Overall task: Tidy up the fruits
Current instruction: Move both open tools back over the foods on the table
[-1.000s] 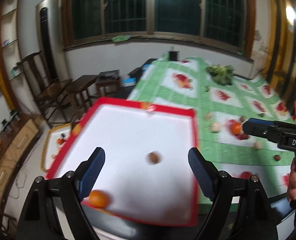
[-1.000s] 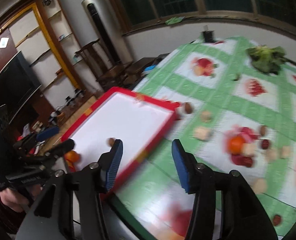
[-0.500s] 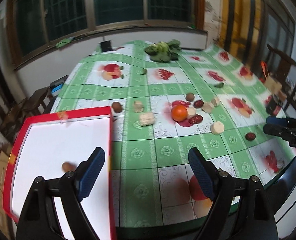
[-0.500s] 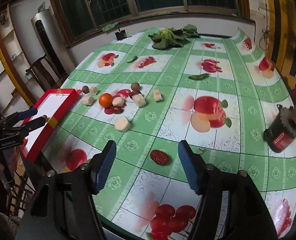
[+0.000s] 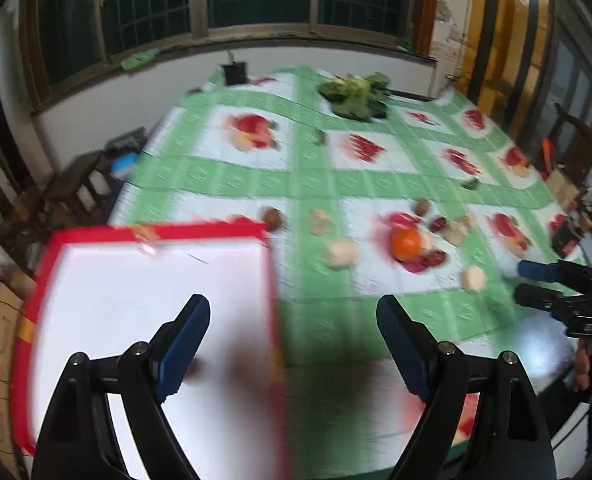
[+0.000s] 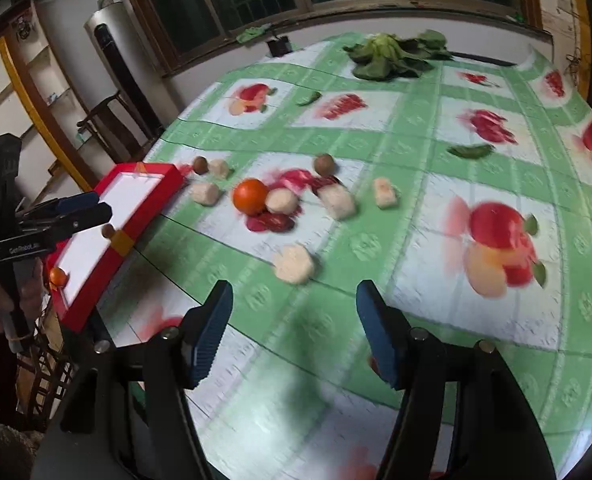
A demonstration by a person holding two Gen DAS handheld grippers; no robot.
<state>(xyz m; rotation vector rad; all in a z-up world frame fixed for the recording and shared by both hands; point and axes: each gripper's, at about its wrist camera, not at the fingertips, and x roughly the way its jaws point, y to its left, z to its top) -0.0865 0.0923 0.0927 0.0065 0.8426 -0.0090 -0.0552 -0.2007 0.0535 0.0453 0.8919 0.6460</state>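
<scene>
Both grippers, left [image 5: 292, 328] and right [image 6: 292, 316], had their jaws wide open and held nothing. The orange [image 6: 250, 196] sat on the worktop [image 6: 415, 160] among pale chunks, near the red tray [image 6: 136, 200]. It looked round, so a bump could roll it away.

Right claw [image 6: 292, 330] open, blue pads spread, empty, above bench [image 6: 415, 264] with green-and-white fruit-print cloth. Round orange fruit [image 6: 250, 196] mid-bench, pale cream chunk [image 6: 281, 201] touching it; another pale chunk [image 6: 294, 264] nearer claw. Red-rimmed white tray [image 6: 136, 172] at bench's left edge holds small orange fruit [image 6: 58, 276] and small brown fruit [image 6: 107, 231]. Left claw [image 6: 82, 208] over tray. Leafy green vegetable [image 6: 391, 54] at far end.
</scene>
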